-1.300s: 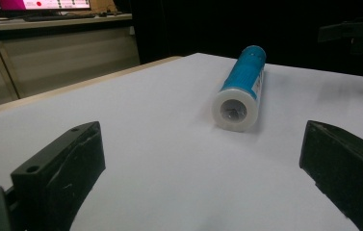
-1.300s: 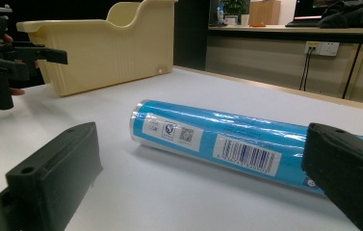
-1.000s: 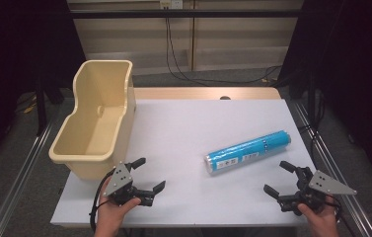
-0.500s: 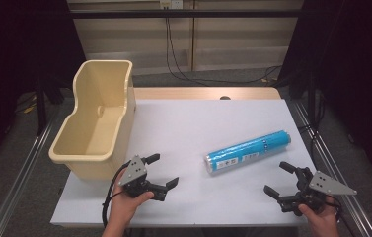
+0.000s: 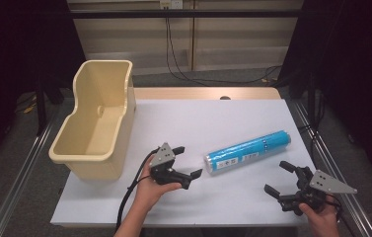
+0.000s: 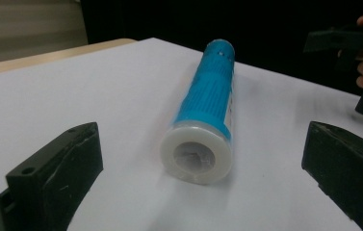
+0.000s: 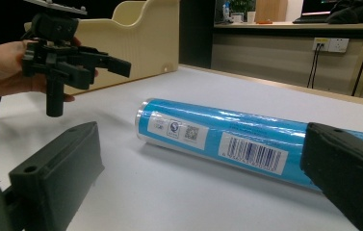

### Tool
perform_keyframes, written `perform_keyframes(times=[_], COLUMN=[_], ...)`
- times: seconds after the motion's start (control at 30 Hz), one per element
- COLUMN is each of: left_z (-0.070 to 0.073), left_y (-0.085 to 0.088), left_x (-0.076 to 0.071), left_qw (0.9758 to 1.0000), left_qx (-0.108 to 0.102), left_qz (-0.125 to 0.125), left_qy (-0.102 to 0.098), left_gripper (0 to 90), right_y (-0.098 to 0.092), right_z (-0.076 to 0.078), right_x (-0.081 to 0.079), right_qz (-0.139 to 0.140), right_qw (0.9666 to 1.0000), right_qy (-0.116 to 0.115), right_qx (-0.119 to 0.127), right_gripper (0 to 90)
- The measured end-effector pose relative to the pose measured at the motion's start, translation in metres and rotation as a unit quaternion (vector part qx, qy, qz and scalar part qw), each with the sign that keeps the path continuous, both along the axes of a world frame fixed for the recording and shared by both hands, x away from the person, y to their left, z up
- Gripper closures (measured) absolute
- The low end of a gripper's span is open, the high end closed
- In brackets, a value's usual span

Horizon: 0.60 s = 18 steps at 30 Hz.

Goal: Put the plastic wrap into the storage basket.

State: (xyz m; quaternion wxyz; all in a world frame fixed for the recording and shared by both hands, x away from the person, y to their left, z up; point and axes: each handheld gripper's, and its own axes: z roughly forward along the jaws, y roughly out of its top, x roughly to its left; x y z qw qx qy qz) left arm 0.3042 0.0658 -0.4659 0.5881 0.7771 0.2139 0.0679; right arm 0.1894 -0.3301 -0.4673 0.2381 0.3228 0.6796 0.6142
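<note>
Tube (image 5: pixel 248 151) lies just beyond spread left tool (image 5: pixel 187 162).

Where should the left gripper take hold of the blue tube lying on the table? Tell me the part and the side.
Grip the blue tube near its white capped end, across its round body. The left gripper already faces that end with jaws wide open, so probably push on past the cap along the tube's length and close from both sides.
</note>
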Motion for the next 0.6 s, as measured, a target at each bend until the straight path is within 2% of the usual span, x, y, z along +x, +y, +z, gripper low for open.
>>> perform_keyframes(times=[0.1,0.23,0.27,0.37,0.43,0.53,0.57,0.6], left_z=[0.001,0.003,0.003,0.003,0.002,0.000,-0.003,-0.004], left_y=[-0.012,-0.024,-0.031,-0.043,-0.052,-0.059,-0.064,-0.068], left_x=[0.006,0.013,0.017,0.023,0.026,0.029,0.031,0.032], left_qw=[0.9998,0.9996,0.9989,0.9971,0.9955,0.9943,0.9925,0.9910], left_qx=[0.017,0.024,0.045,0.067,0.085,0.094,0.109,0.121], left_qz=[-0.005,-0.007,-0.009,-0.019,-0.028,-0.034,-0.038,-0.042], left_qy=[0.004,0.011,0.014,0.031,0.032,0.036,0.042,0.038], left_gripper=[0.5,1.5,1.6,2.7,2.9,6.2,6.3,6.3], right_y=[0.000,0.000,0.000,-0.001,-0.001,-0.001,-0.001,-0.001], right_z=[0.000,0.000,0.000,0.000,0.000,0.000,0.000,-0.001], right_x=[0.001,0.001,0.001,0.001,0.001,0.002,0.002,0.002], right_qz=[0.000,-0.001,-0.002,-0.004,-0.004,-0.005,-0.005,-0.005], right_qw=[1.0000,1.0000,1.0000,1.0000,1.0000,1.0000,0.9999,0.9999], right_qy=[0.000,0.000,0.000,-0.001,0.000,0.003,0.003,0.004], right_qx=[0.000,-0.007,-0.007,-0.004,-0.005,-0.007,-0.009,-0.009], right_gripper=[0.9,1.3,1.5,1.6,1.6,1.7,1.6,1.7])
